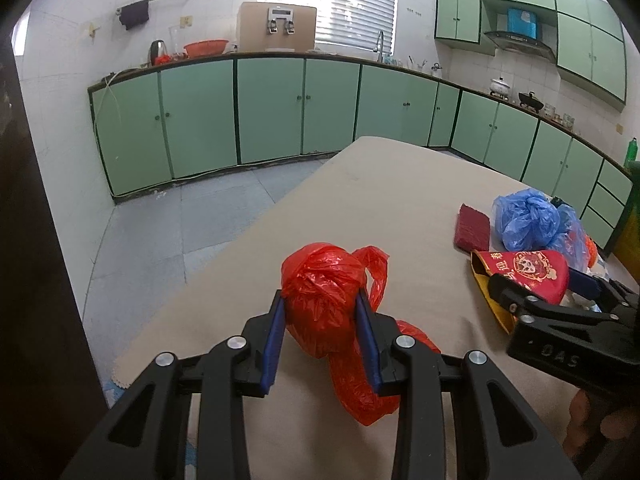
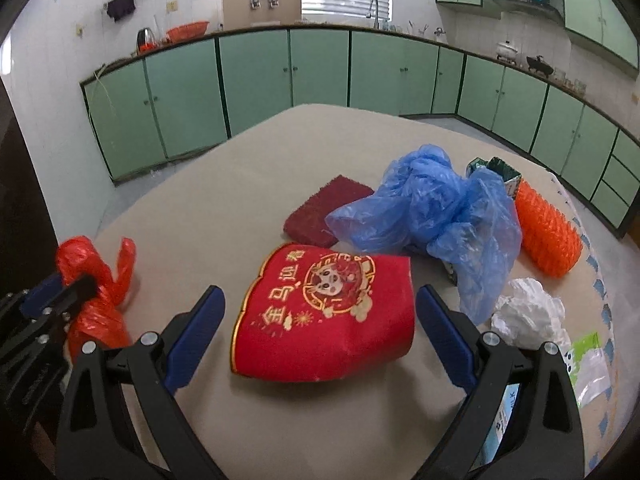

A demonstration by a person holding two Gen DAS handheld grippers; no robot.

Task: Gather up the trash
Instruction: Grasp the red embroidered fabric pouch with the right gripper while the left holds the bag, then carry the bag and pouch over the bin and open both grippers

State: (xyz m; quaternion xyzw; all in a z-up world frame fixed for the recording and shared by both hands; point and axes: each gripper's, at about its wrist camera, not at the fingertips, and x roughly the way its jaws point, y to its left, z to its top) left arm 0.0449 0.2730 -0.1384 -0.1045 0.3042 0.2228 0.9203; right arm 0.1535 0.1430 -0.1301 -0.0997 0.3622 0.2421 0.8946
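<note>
My left gripper (image 1: 320, 300) is shut on a crumpled red plastic bag (image 1: 322, 300) at the near left of the beige table (image 1: 380, 184); the bag's tail trails under the fingers. The same bag (image 2: 96, 276) shows at the left in the right wrist view, with the left gripper (image 2: 60, 292) on it. My right gripper (image 2: 318, 300) is open, its jaws on either side of a red pouch with gold print (image 2: 328, 312) lying flat. The right gripper (image 1: 540, 292) also shows at the right in the left wrist view, over the pouch (image 1: 524, 268).
Behind the pouch lie a dark red scouring pad (image 2: 324, 210), a crumpled blue plastic bag (image 2: 436, 216), an orange spiky object (image 2: 546, 232), a green carton (image 2: 500, 168), white crumpled paper (image 2: 528, 312) and a clear wrapper (image 2: 588, 364). Green kitchen cabinets (image 2: 256, 76) line the walls.
</note>
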